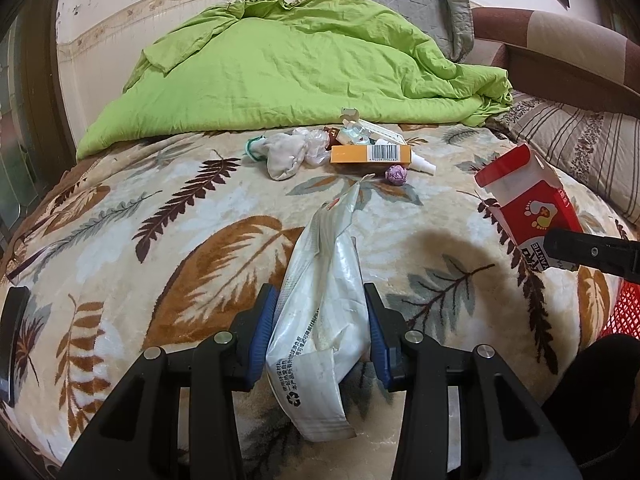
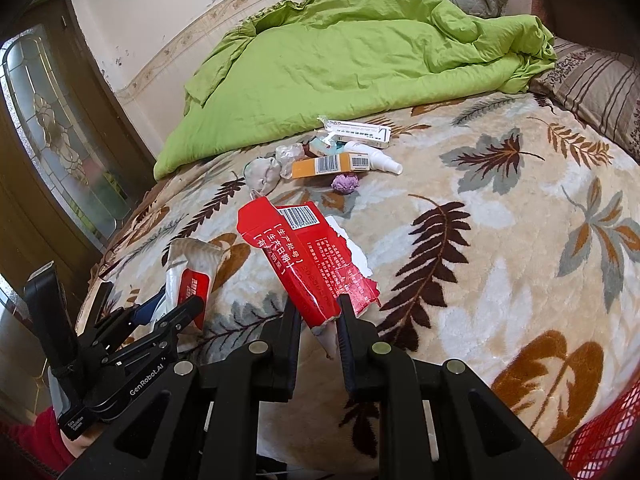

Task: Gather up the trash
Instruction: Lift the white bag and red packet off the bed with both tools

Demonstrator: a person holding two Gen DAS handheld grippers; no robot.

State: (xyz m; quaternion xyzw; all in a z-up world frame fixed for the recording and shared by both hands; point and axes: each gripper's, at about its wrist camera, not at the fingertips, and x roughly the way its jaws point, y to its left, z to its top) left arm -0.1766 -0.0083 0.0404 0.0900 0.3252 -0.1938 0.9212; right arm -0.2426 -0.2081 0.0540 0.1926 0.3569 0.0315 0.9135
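My left gripper [image 1: 320, 300] is shut on a crumpled white plastic wrapper [image 1: 320, 292], held above the leaf-patterned blanket [image 1: 160, 240]. In the right wrist view the same gripper [image 2: 168, 304] shows at the lower left with the wrapper [image 2: 188, 268]. My right gripper [image 2: 318, 308] is shut on a torn red carton [image 2: 308, 256], which also shows at the right of the left wrist view as the red carton [image 1: 528, 204]. Farther back lies a trash pile: an orange box [image 1: 368, 155], a white spray bottle [image 2: 372, 160], a purple paper ball [image 2: 346, 184] and crumpled tissues [image 1: 286, 156].
A rumpled green duvet [image 1: 288, 68] covers the back of the bed, with grey and striped pillows [image 1: 580, 148] at the right. A red mesh basket [image 2: 608, 436] stands at the bed's lower right edge. A glazed door [image 2: 52, 128] is at the left.
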